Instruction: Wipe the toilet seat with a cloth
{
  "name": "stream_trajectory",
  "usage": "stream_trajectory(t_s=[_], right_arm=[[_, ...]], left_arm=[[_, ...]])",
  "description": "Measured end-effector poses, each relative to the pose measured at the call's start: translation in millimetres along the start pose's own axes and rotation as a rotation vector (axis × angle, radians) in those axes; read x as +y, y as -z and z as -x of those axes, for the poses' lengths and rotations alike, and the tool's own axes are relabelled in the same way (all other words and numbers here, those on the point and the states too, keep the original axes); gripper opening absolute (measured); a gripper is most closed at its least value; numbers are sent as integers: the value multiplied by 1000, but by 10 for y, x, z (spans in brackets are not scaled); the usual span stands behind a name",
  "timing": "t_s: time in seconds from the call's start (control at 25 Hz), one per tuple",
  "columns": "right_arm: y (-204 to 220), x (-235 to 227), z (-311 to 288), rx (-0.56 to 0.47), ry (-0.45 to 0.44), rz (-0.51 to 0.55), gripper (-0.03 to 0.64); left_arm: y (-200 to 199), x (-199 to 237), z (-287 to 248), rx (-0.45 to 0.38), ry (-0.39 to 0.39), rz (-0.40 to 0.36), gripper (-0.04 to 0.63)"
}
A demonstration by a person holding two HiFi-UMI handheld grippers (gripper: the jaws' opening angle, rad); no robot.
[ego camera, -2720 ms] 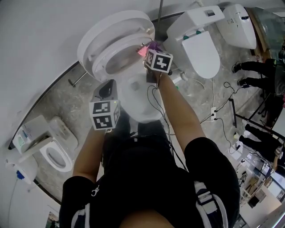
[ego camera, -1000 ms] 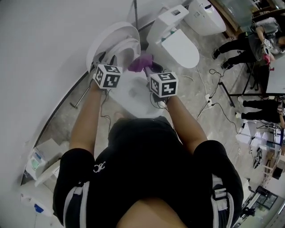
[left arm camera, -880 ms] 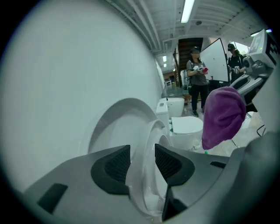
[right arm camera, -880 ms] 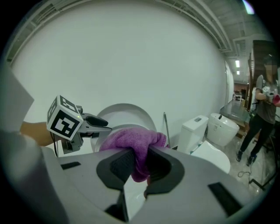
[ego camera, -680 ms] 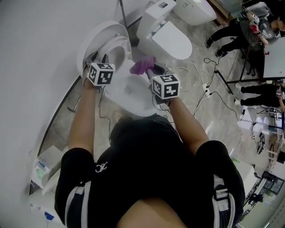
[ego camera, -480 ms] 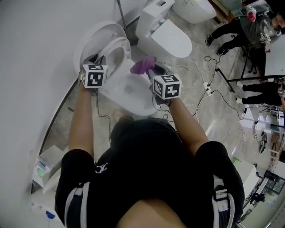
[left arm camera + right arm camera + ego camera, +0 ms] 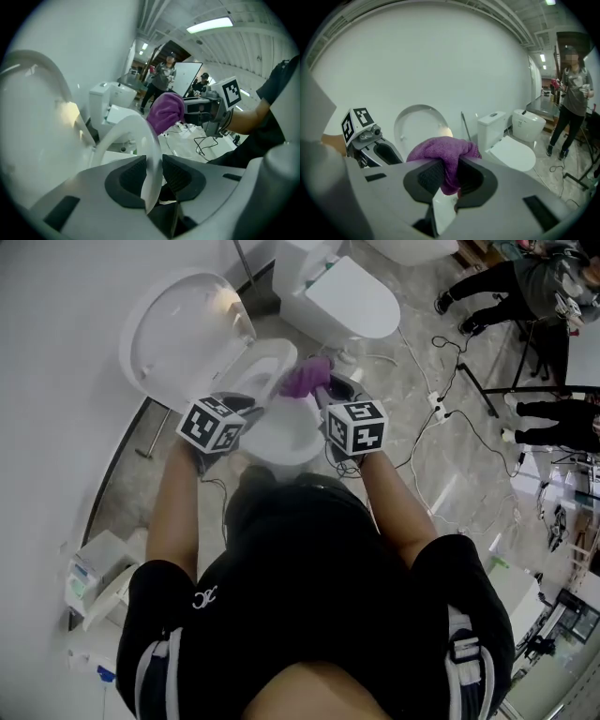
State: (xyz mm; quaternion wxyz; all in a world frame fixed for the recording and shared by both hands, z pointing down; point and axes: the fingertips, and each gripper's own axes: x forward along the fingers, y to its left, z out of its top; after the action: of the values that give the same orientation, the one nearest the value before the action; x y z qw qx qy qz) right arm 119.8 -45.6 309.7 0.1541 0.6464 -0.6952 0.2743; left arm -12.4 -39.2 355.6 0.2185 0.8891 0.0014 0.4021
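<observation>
Down from the lid (image 7: 178,320) has come the toilet seat (image 7: 123,125); half a second back it stood nearly flat against that lid, and now it tilts partway over the bowl (image 7: 286,437), with the lid upright behind it. With it, my left gripper (image 7: 152,164) has swung down and back towards my body. Its jaws have just been closing, and the seat's white rim stands edge-on between them, both dark pads pressed to it, so I read a fairly narrow grip on the ring.

My right gripper (image 7: 449,171) has drifted only a little; its jaws are clamped on the purple cloth (image 7: 440,150), which bulges up over the fingertips and hangs in a fold between the pads. From the head view the cloth sits over the right side of the bowl, just beside the seat's raised edge; whether it touches the seat I cannot say from this steep angle, though it looks a shade apart.

Behind the cloth a second toilet (image 7: 342,296) stands with its lid shut; cables (image 7: 441,418) trail across the marbled floor at right, where people stand well apart from me.
</observation>
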Motion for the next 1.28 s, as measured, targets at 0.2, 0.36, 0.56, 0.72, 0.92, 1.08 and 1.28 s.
stream_trajectory(t_s=[0.2,0.36,0.56,0.72,0.92,1.08,1.28], right_arm=[[670,-554,317,104,47,-71,66],[1179,-879,447,177,72,-110,66],[1701,-1173,404,229,119,-87,66],[1965,-1328,331,241,154,-119,66],[2385,-1560,153,270,206,-134,66],[2735,-1748,-92,298,238,-151,66],[3050,-1885,-510,322,183,-122,66]], left_arm=[[215,-414,-562,-18,119,182,92],[395,-620,-998,4,195,275,87],[727,-822,-1643,78,229,278,78],[995,-918,-2139,135,200,253,71],[1417,-935,-2877,217,134,257,35],[1767,-849,-3350,267,112,286,23],[2070,-700,-3822,285,100,290,11]])
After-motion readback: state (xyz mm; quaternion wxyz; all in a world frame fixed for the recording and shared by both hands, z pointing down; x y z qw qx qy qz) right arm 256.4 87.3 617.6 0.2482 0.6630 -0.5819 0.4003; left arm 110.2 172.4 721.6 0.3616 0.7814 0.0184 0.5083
